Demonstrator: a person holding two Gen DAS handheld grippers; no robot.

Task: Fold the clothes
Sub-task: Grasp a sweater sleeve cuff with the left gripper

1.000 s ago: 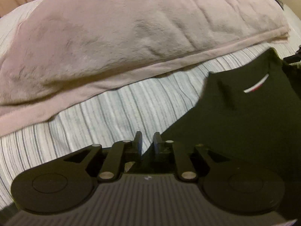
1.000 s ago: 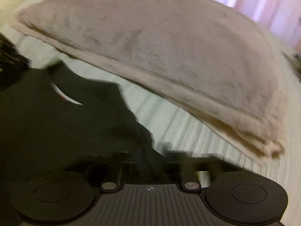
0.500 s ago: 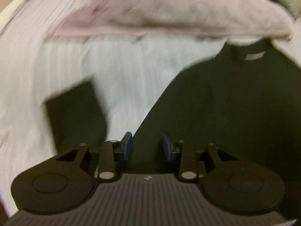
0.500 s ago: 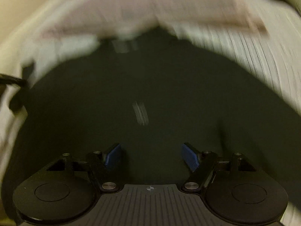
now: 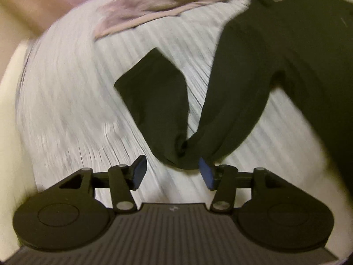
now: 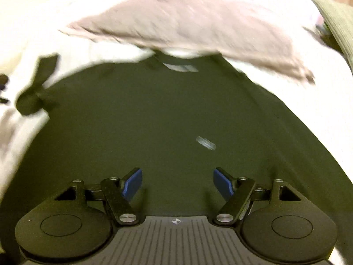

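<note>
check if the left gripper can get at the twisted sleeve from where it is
Probably yes. The left gripper is open, and the sleeve's bunched, twisted part lies on the striped sheet just ahead of the fingers, nothing lying over it.

Both grippers (image 5: 172, 172) (image 6: 177, 184) wide apart

Your left gripper (image 5: 173, 172) is matte black, with blue pads (image 5: 205, 173) on the inner faces of both fingers. Behind each finger a black link ends in a silver screw, flanked by round discs, and a ribbed grey plate carries a small crosshair mark. Your right gripper (image 6: 177, 184) looks identical.
</note>
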